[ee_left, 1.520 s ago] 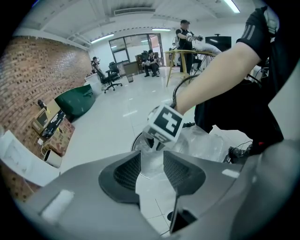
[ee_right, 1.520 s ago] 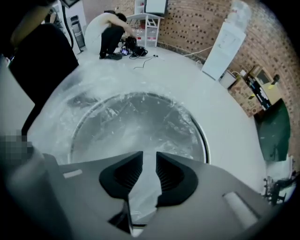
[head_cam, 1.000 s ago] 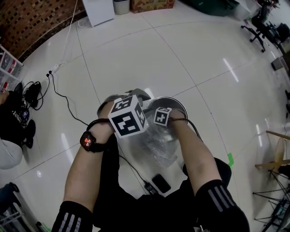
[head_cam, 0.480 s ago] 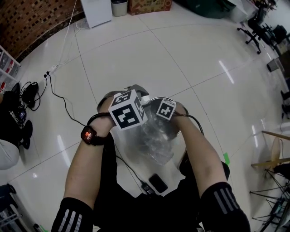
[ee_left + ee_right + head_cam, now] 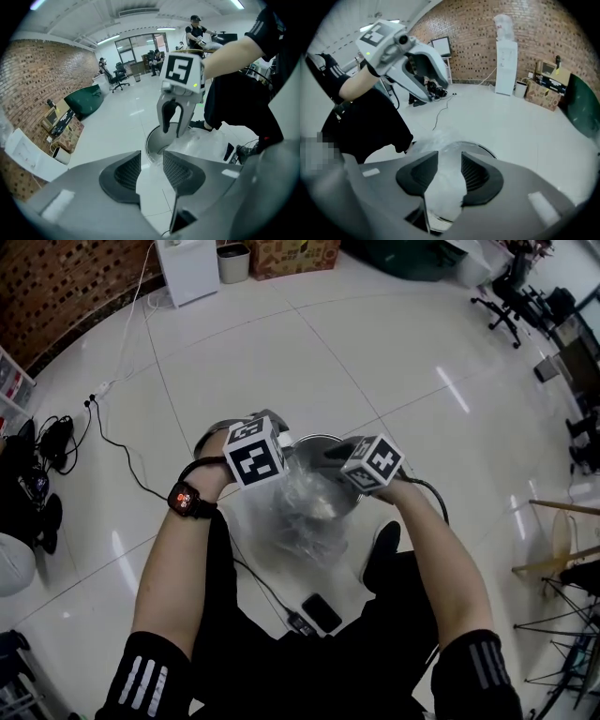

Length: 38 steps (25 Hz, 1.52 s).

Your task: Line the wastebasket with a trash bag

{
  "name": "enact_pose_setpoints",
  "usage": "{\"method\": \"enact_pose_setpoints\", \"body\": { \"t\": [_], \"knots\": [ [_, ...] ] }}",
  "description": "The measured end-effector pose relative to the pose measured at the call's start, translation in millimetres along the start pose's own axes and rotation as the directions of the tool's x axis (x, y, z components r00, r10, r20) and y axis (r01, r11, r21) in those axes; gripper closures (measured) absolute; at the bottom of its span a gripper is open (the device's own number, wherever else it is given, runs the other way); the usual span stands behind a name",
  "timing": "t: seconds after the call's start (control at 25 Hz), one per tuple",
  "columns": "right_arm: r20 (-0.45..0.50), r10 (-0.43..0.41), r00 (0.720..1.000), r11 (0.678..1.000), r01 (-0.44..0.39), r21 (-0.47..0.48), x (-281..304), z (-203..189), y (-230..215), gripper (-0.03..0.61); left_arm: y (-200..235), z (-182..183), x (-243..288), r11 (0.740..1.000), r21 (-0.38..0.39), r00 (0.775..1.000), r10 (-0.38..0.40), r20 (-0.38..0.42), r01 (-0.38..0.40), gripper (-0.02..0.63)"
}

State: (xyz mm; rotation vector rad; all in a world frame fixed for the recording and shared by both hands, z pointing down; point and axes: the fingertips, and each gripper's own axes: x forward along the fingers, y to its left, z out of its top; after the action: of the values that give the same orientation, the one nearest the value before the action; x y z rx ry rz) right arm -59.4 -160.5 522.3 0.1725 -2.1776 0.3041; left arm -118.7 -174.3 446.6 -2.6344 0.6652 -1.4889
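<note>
Trash bag (image 5: pixel 302 514) is a thin, clear film. It sits bunched and crumpled in the mouth of the round metal wastebasket (image 5: pixel 315 440), which stands on the glossy tiled floor (image 5: pixel 375 352). Seen from the head view, most of the film spills over the rim at about 7 o'clock, toward the person. The rim from 12 to 2 o'clock looks bare.

The left hand-held gripper (image 5: pixel 151 171) hangs near the rim at about 10 o'clock. Its jaws stand apart and floor shows through the gap, so it pinches nothing. The right hand-held gripper (image 5: pixel 449 174) is above the rim at about 3 o'clock. Its jaws have just been opening and are now spread. A strip of crumpled film lies between them, but I judge that it is loose there and not pressed.

I expect the bag to weigh almost nothing and to have no stiffness. It will probably sag, cling to itself and slide out of a weak pinch. A hard pull against the metal edge could stretch or tear it.

The best place to take hold is the open hem, at two opposite points such as 9 and 3 o'clock. A small fold of doubled film between the pads should grip better than a single layer. The basket itself may be light and could slide on this smooth floor if the film is pulled sideways.
</note>
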Motion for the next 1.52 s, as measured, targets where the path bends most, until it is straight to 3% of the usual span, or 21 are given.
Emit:
{"method": "enact_pose_setpoints", "body": {
  "t": [0.12,0.24,0.4,0.6,0.64,0.8,0.96,1.28,1.52],
  "knots": [
    [0.038,0.029,0.999,0.999,-0.028,-0.038,-7,4,38,0.4,-2,-4,4,1.0,0.007,1.0,-0.003,-0.019,0.003,0.472],
    [0.06,0.079,0.995,0.997,-0.079,-0.009,-2,-1,69,0.362,-8,-2,6,0.999,0.03,1.0,-0.014,-0.025,0.015,0.473],
    [-0.014,0.112,0.994,0.993,-0.111,0.026,21,-26,84,0.305,-14,-7,12,0.998,0.044,0.998,-0.038,-0.047,0.04,0.473],
    [-0.104,0.157,0.982,0.987,-0.151,0.059,43,-54,88,0.305,-11,-10,13,0.998,0.037,0.998,-0.043,-0.055,0.045,0.48],
    [-0.109,0.144,0.984,0.989,-0.141,0.033,45,-54,85,0.335,-11,-9,12,0.998,0.034,0.998,-0.042,-0.05,0.044,0.48],
    [-0.108,0.033,0.994,0.99,-0.047,-0.13,42,-43,70,0.563,-13,-12,13,0.998,0.036,0.998,-0.05,-0.046,0.052,0.48],
    [-0.094,-0.068,0.993,0.985,0.051,-0.168,26,-38,46,0.571,-13,-13,14,0.998,0.021,0.997,-0.062,-0.038,0.063,0.48],
    [-0.059,-0.286,0.956,0.957,0.283,-0.06,-47,-54,-40,0.571,-33,4,19,0.991,0.036,0.991,-0.13,-0.02,0.13,0.491],
    [-0.106,-0.349,0.931,0.937,0.347,-0.031,-68,-75,-76,0.571,-59,15,53,0.977,0.076,0.979,-0.195,-0.049,0.199,0.498]
  ]
}}
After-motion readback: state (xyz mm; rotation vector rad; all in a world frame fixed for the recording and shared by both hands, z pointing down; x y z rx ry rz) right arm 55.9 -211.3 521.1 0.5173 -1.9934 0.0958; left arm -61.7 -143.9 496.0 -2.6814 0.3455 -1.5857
